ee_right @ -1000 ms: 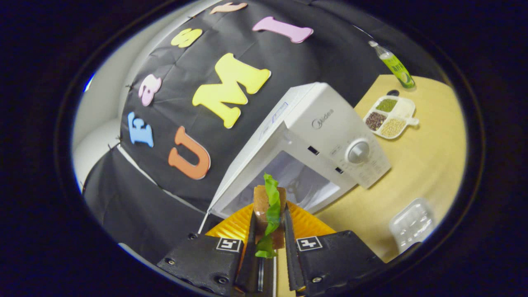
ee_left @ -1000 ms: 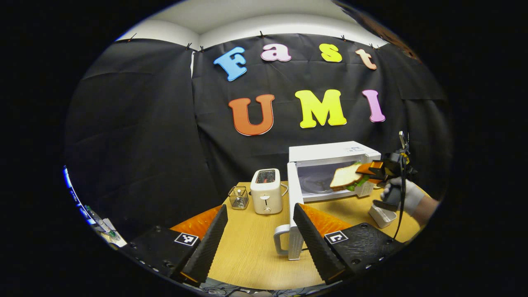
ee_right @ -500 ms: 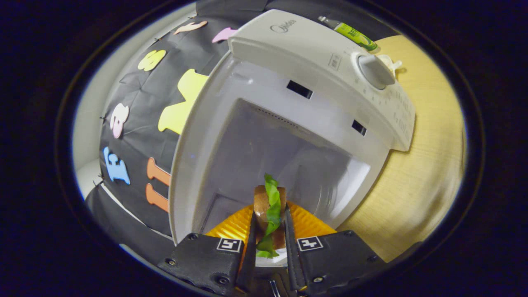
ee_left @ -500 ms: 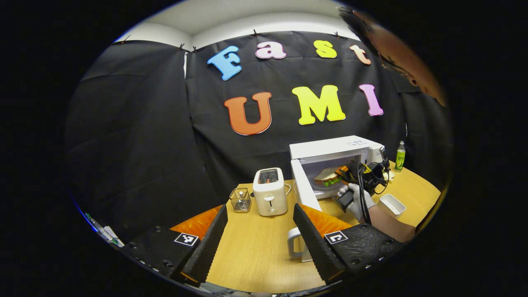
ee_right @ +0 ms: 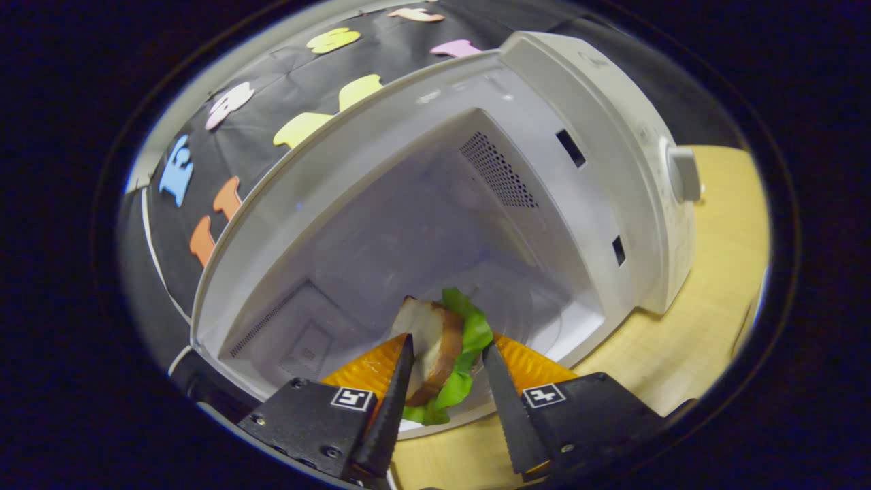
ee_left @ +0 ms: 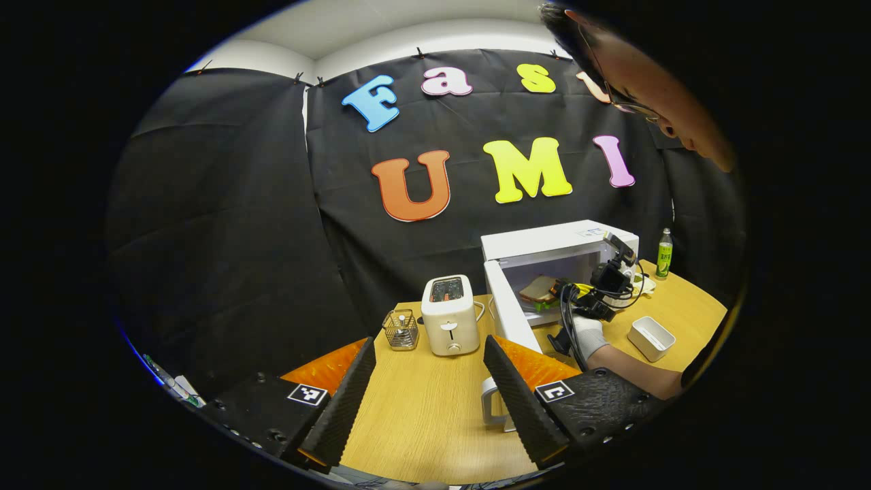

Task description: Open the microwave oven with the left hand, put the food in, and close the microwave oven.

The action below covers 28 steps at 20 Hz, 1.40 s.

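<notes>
Wooden table (ee_left: 422, 408) before black cloth wall; both tongs released, right tongs (ee_right: 442, 381) straddling sandwich (ee_right: 442, 347) inside microwave (ee_right: 612, 156).

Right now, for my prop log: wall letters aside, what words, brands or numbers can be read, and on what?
Nothing reads clearly.
microwave: faint brand mark near its top edge, blurred; dial markings blurred.
green bottle: label too small.
left tongs, right tongs: coded squares, no words.
</notes>
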{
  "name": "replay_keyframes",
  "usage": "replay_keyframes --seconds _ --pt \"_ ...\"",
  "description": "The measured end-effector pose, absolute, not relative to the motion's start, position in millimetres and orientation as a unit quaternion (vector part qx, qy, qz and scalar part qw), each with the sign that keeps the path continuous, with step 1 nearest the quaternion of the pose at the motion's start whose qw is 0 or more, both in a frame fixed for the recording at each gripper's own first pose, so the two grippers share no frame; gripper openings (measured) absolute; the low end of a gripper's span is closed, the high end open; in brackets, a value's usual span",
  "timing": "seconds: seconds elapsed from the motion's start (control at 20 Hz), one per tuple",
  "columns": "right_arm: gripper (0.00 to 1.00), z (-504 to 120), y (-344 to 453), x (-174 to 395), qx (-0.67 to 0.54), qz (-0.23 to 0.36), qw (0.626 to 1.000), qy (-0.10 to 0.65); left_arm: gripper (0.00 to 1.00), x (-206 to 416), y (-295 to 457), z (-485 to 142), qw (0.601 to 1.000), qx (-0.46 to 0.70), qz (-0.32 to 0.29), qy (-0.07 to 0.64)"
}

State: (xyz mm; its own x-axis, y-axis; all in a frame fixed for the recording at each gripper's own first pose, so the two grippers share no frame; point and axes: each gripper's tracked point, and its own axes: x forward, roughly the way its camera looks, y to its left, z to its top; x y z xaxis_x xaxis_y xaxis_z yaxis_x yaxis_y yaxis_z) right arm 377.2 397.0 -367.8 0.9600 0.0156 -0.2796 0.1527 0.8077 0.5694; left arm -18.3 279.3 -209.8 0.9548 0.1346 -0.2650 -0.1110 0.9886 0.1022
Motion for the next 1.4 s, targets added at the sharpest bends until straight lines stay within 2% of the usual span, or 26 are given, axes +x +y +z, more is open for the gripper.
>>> replay_keyframes --seconds 0.05,0.1,0.15,0.2,0.25,0.35,0.4,0.65,0.7,0.75,0.8,1.05,1.15,1.2,1.25,1.3,1.35,1.4 --pt "0.6 -364 394 376 0.287 -0.035 0.948 0.132 0.95 -18 280 -209 0.988 0.042 0.063 0.136" --pt "0.89 -361 391 373 0.266 -0.035 0.955 0.127 0.95 -20 281 -209 0.988 0.04 0.065 0.133" --pt "0.85 -355 386 369 0.249 -0.031 0.96 0.124 0.95 -20 282 -208 0.988 0.039 0.067 0.131" --pt "1.0 -349 381 366 0.232 -0.028 0.965 0.117 0.95 -21 282 -208 0.988 0.039 0.07 0.129" --pt "0.91 -341 378 360 0.215 -0.022 0.97 0.11 0.95 -22 282 -207 0.989 0.039 0.072 0.127" --pt "0.91 -326 374 347 0.198 -0.003 0.974 0.111 0.95 -22 282 -205 0.989 0.033 0.075 0.122" --pt "1.0 -317 372 337 0.187 0.008 0.976 0.113 0.95 -22 281 -203 0.99 0.028 0.076 0.119" --pt "1.0 -247 344 283 0.137 0.068 0.982 0.113 0.95 -15 281 -201 0.99 -0.002 0.082 0.115" --pt "0.91 -230 334 271 0.121 0.078 0.984 0.109 0.95 -14 282 -201 0.99 -0.009 0.083 0.118" --pt "0.91 -212 322 258 0.1 0.083 0.986 0.103 0.95 -14 283 -201 0.989 -0.013 0.085 0.119" --pt "1.0 -198 307 245 0.076 0.086 0.988 0.099 0.95 -13 285 -202 0.989 -0.016 0.086 0.118" --pt "1.0 -137 240 185 0.013 0.103 0.989 0.106 0.93 -7 286 -207 0.989 -0.008 0.083 0.122" --pt "1.0 -117 217 162 0.006 0.104 0.989 0.107 0.85 -5 287 -215 0.989 -0.01 0.081 0.127" --pt "1.0 -104 202 150 -0.001 0.097 0.99 0.105 0.74 -1 279 -218 0.989 -0.017 0.067 0.128" --pt "0.92 -96 190 142 -0.008 0.091 0.99 0.107 0.76 0 276 -224 0.989 -0.022 0.061 0.133" --pt "1.0 -87 178 131 -0.016 0.082 0.991 0.104 0.61 2 275 -228 0.989 -0.021 0.054 0.135" --pt "1.0 -77 169 121 -0.019 0.076 0.992 0.102 0.63 5 274 -236 0.989 -0.022 0.047 0.137" --pt "0.92 -71 163 112 -0.017 0.072 0.992 0.1 0.36 7 272 -245 0.988 -0.03 0.041 0.145"
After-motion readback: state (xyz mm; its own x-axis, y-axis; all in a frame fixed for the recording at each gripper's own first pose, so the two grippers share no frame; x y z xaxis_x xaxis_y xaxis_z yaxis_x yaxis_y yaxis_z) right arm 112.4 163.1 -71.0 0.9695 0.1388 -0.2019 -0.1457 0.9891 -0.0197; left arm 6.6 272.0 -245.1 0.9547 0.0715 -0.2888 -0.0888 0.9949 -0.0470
